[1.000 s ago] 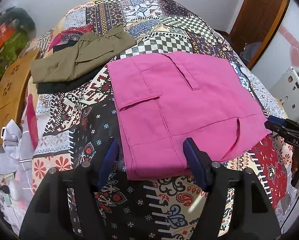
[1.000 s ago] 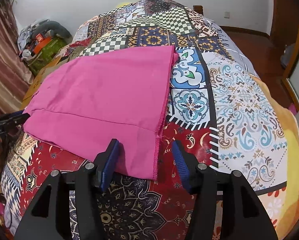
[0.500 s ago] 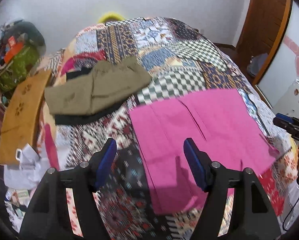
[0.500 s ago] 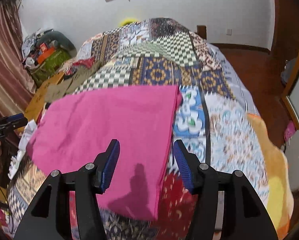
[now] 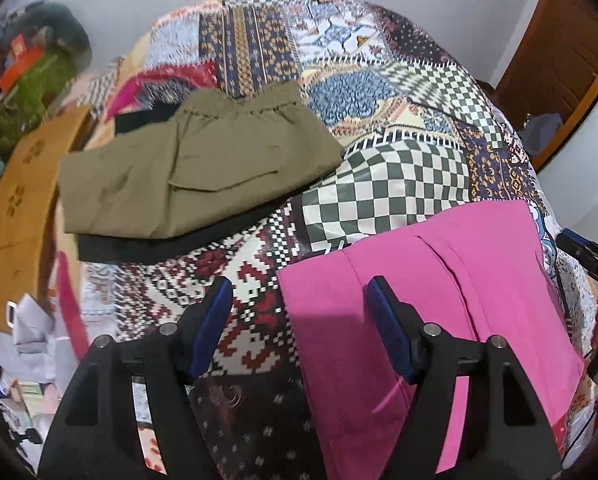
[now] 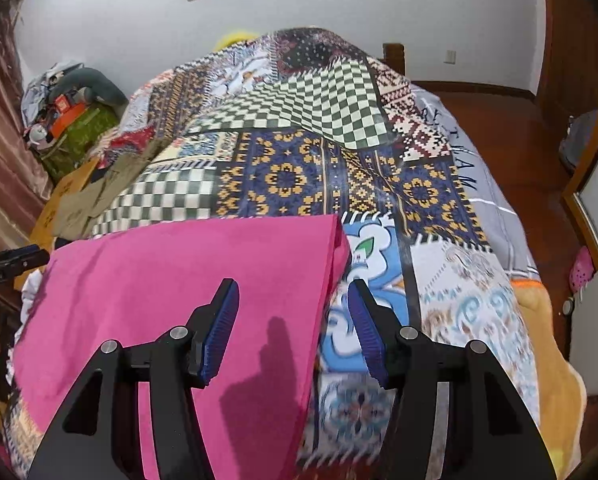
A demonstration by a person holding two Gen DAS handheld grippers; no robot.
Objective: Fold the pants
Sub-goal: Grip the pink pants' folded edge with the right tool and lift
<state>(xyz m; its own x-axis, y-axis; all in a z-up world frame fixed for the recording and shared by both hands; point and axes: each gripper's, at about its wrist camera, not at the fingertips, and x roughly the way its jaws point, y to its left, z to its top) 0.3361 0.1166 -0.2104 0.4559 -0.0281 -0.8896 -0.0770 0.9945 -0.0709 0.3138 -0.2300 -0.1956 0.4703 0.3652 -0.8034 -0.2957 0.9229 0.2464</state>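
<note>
Folded pink pants [image 5: 451, 296] lie flat on the patchwork bedspread [image 5: 383, 184]; they also show in the right wrist view [image 6: 179, 292]. My left gripper [image 5: 299, 320] is open and empty, held above the pants' left edge. My right gripper [image 6: 293, 328] is open and empty, held above the pants' right edge. Neither touches the cloth. The right gripper's tip [image 5: 587, 256] shows at the right edge of the left wrist view.
Folded olive pants [image 5: 195, 164] lie on a black garment [image 5: 147, 248] at the bed's far left. A wooden board [image 5: 15, 216] leans at the bed's left side. A green bag and clutter [image 6: 71, 128] sit by the wall. A wooden door [image 5: 559, 52] stands right.
Both grippers have lifted up and away from the pink pants. The left view has swung left toward the olive pants. Both stayed open.
</note>
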